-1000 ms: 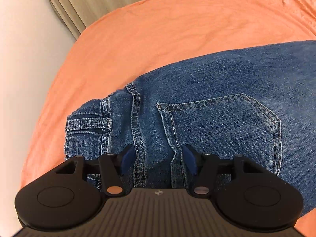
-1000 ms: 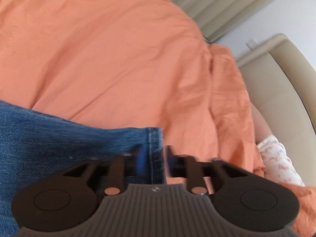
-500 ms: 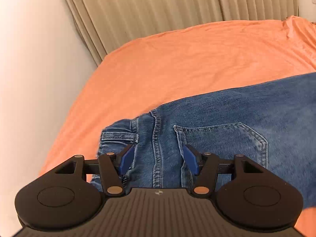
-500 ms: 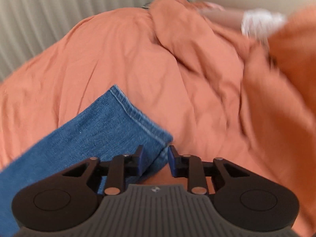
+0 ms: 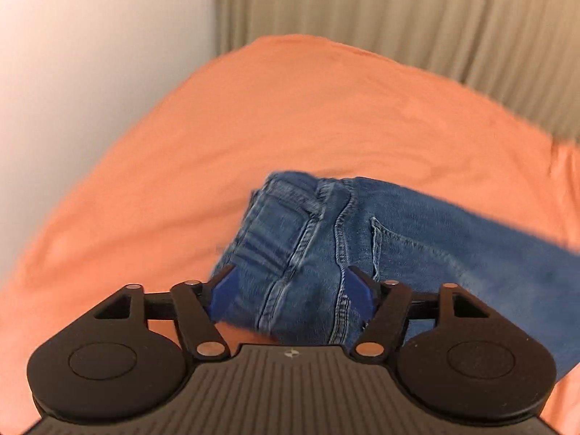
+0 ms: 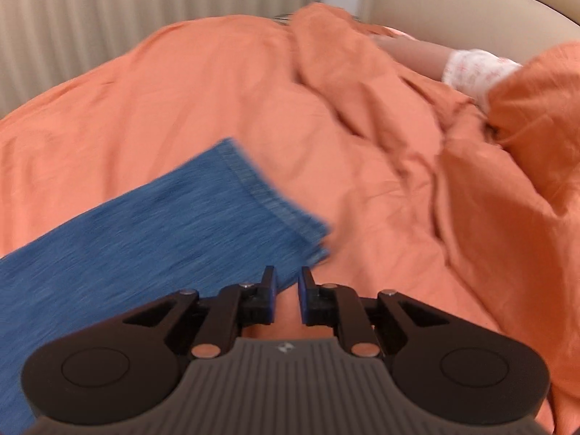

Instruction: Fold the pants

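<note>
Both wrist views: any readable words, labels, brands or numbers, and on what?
No readable text in either view.
Left gripper: a small white emblem on its ribbed body, a symbol, not letters.
Right gripper: the same small emblem, no letters.
Jeans: no tag or patch showing; stitching only, blurred.
Orange bedcover: plain.

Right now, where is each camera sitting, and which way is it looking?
Left wrist view: rides on the left gripper, looking forward and down at the waistband end of the jeans; only its wide-open jaws show, which have just been opening, denim between them.
Right wrist view: rides on the right gripper, looking forward and down at the jeans' hem; its jaws, nearly together, have just been closing on nothing.
Both views share the jeans, the orange bed cover and the beige curtain.
</note>
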`<action>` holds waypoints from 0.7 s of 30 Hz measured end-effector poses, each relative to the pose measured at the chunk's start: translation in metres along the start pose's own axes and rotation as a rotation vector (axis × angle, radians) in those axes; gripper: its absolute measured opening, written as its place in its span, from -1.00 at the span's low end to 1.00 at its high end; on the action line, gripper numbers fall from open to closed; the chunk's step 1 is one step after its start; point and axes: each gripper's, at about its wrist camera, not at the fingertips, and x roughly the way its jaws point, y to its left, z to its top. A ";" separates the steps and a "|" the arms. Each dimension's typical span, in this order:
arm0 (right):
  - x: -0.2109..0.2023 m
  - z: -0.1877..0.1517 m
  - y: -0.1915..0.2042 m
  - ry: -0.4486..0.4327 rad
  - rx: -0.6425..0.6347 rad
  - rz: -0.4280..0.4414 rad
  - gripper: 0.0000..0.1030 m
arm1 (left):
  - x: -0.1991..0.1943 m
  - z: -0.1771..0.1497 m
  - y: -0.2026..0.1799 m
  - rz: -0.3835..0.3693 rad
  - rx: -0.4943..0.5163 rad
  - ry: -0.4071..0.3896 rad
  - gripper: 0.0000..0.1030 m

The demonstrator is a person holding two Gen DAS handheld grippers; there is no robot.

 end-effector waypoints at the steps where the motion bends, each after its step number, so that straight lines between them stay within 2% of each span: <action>1: -0.010 -0.006 0.009 -0.002 -0.019 0.024 -0.71 | 0.002 -0.003 0.010 -0.024 -0.058 0.015 0.62; 2: -0.021 -0.014 0.020 -0.004 -0.036 0.054 -0.62 | 0.006 -0.006 0.021 -0.048 -0.118 0.030 0.63; 6: -0.061 -0.053 0.071 0.009 -0.117 0.188 -0.57 | 0.030 -0.028 0.055 -0.113 -0.318 0.046 0.63; 8: -0.079 -0.076 0.099 0.028 -0.156 0.250 -0.51 | 0.043 -0.036 0.066 -0.159 -0.370 0.037 0.63; 13: -0.118 -0.135 0.166 0.044 -0.238 0.371 -0.49 | 0.081 -0.051 0.083 -0.258 -0.573 -0.016 0.71; 14: -0.126 -0.146 0.177 0.038 -0.241 0.395 -0.49 | 0.085 -0.051 0.083 -0.251 -0.569 -0.023 0.63; 15: -0.134 -0.157 0.188 0.036 -0.246 0.423 -0.49 | 0.088 -0.049 0.081 -0.240 -0.548 -0.026 0.41; 16: -0.142 -0.168 0.200 0.040 -0.262 0.451 -0.49 | 0.089 -0.046 0.080 -0.229 -0.530 -0.024 0.29; 18: -0.157 -0.192 0.225 0.044 -0.331 0.493 -0.49 | 0.086 -0.034 0.073 -0.198 -0.449 -0.023 -0.30; 20: -0.170 -0.215 0.252 0.043 -0.453 0.521 -0.49 | 0.072 -0.018 0.060 -0.165 -0.334 -0.041 -0.60; 21: -0.177 -0.226 0.265 0.038 -0.508 0.534 -0.49 | 0.063 -0.008 0.052 -0.145 -0.287 -0.045 -0.67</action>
